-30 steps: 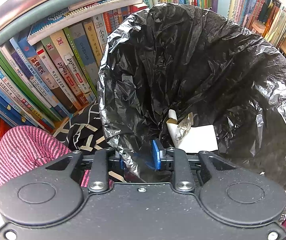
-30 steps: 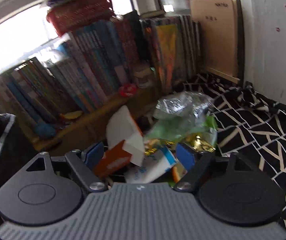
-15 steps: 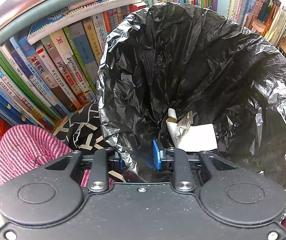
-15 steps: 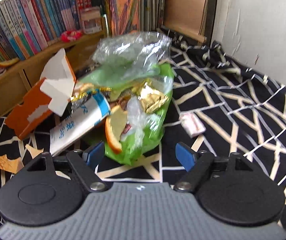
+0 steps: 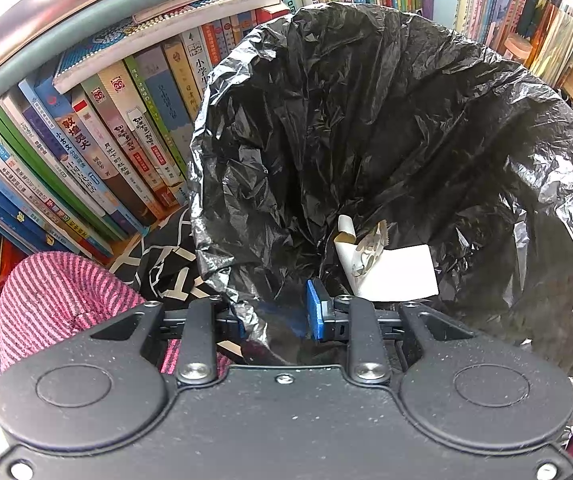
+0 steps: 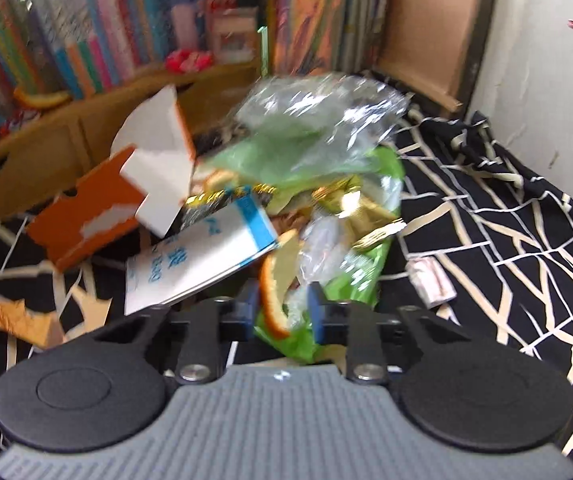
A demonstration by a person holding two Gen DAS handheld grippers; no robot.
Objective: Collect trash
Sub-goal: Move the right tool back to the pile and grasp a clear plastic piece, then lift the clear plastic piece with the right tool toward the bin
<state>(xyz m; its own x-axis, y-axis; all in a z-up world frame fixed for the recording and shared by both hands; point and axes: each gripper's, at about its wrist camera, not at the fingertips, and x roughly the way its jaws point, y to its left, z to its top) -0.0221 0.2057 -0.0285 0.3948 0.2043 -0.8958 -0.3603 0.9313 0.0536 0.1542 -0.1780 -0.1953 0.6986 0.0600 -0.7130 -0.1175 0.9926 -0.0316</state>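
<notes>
Nearest in the left wrist view, the left tool (image 5: 276, 314) is pinched tight on the rim of the black trash bag (image 5: 366, 128), holding it open; white paper scraps (image 5: 390, 270) lie at its bottom, books (image 5: 118, 136) behind. Only the right wrist view shows the right tool (image 6: 282, 308), jaws closing around the green bag of trash (image 6: 350, 280) and orange peel (image 6: 270, 292) on the black patterned cloth (image 6: 506, 240). Beyond lie an orange carton (image 6: 86, 224) and a bookshelf (image 6: 126, 40).

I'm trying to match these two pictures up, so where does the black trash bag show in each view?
Left wrist: the black trash bag fills the centre and right; the left gripper pinches its near rim.
Right wrist: the bag is not in it.
Shared landmark: the black patterned cloth.
</notes>
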